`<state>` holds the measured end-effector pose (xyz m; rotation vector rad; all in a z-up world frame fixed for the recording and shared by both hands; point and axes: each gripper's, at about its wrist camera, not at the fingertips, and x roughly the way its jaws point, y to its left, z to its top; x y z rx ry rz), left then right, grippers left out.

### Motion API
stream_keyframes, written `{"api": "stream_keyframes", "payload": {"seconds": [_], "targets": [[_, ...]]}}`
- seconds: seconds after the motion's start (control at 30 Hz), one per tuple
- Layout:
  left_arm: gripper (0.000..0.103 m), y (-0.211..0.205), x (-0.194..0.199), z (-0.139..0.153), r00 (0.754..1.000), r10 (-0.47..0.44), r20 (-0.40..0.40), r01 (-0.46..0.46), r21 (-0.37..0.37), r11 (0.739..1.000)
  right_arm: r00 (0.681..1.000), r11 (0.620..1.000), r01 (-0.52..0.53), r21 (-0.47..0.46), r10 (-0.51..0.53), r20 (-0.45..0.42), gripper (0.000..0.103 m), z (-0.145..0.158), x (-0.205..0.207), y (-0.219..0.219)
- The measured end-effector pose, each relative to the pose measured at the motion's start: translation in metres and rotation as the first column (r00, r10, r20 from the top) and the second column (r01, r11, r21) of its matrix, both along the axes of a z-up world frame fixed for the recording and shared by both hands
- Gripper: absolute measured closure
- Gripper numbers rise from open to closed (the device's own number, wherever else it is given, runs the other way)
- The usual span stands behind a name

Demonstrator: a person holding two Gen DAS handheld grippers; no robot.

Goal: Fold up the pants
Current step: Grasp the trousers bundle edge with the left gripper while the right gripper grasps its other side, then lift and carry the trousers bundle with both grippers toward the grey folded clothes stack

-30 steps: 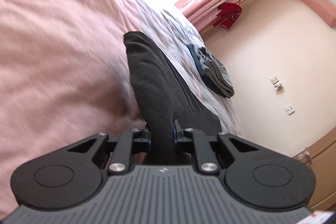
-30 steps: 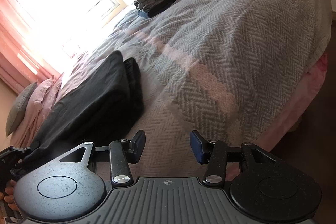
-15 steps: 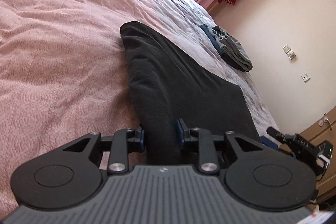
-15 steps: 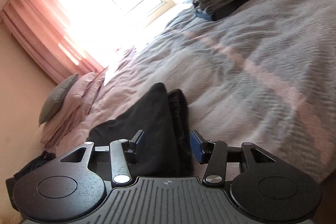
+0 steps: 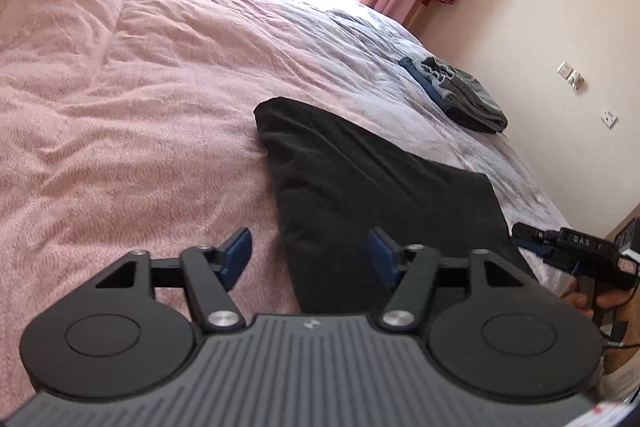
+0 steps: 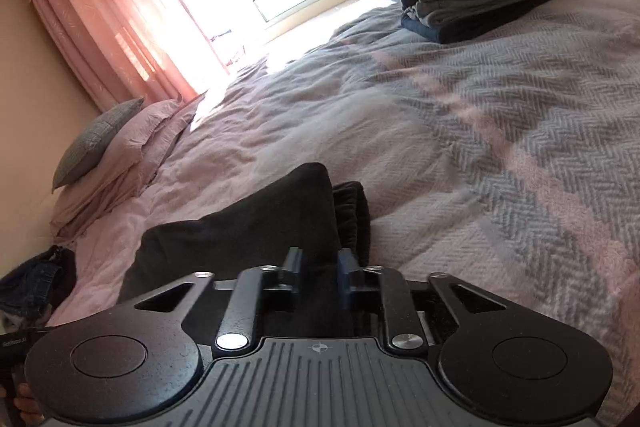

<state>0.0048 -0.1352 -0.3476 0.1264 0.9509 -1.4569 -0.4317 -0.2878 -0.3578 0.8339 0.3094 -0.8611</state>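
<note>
The black pants (image 5: 360, 179) lie folded into a flat wedge on the bed, partly on the pink duvet (image 5: 120, 107) and partly on the grey herringbone blanket (image 6: 520, 147). My left gripper (image 5: 310, 251) is open, its blue pads straddling the near edge of the pants without pinching it. In the right wrist view, my right gripper (image 6: 320, 267) is shut on the near corner of the pants (image 6: 248, 235), with dark cloth between the pads. The right gripper (image 5: 536, 243) also shows at the far right of the left wrist view, held by a hand.
A stack of folded grey and blue clothes (image 6: 476, 3) sits on the far part of the bed, also seen as a pile (image 5: 460, 95). Pillows (image 6: 108, 147) lie by the window and pink curtains. Blue jeans (image 6: 32, 283) lie at the left edge.
My left gripper has opened and let go of the pants, which now lie flat. My right gripper has moved onto the pants' corner and shut on it.
</note>
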Motion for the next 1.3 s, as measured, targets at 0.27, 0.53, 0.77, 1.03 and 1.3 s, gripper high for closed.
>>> {"api": "stream_keyframes", "payload": {"seconds": [0.27,0.53,0.77,1.03,1.3], "targets": [[0.034,-0.039,0.002,-0.028,0.992,0.018,-0.127,-0.009,0.076,0.997,0.994,0.986,-0.053,0.158,0.037,0.103,0.017,-0.038,-0.004,-0.034],[0.039,-0.06,-0.027,-0.026,0.998,-0.045,0.054,0.039,0.113,0.993,0.979,0.959,-0.176,0.222,0.147,0.14,0.031,-0.054,0.013,-0.064],[0.039,-0.065,-0.029,-0.027,0.996,-0.055,0.068,0.047,0.118,0.992,0.973,0.952,-0.204,0.227,0.171,0.158,0.034,-0.058,0.01,-0.068],[0.038,-0.072,-0.018,-0.042,0.999,-0.043,-0.02,0.045,0.119,0.992,0.946,0.934,-0.263,0.242,0.2,0.257,0.044,-0.064,0.004,-0.074],[0.038,-0.08,-0.025,-0.042,0.999,-0.04,0.025,0.036,0.127,0.991,0.931,0.916,-0.304,0.263,0.226,0.287,0.044,-0.075,0.007,-0.093]]}}
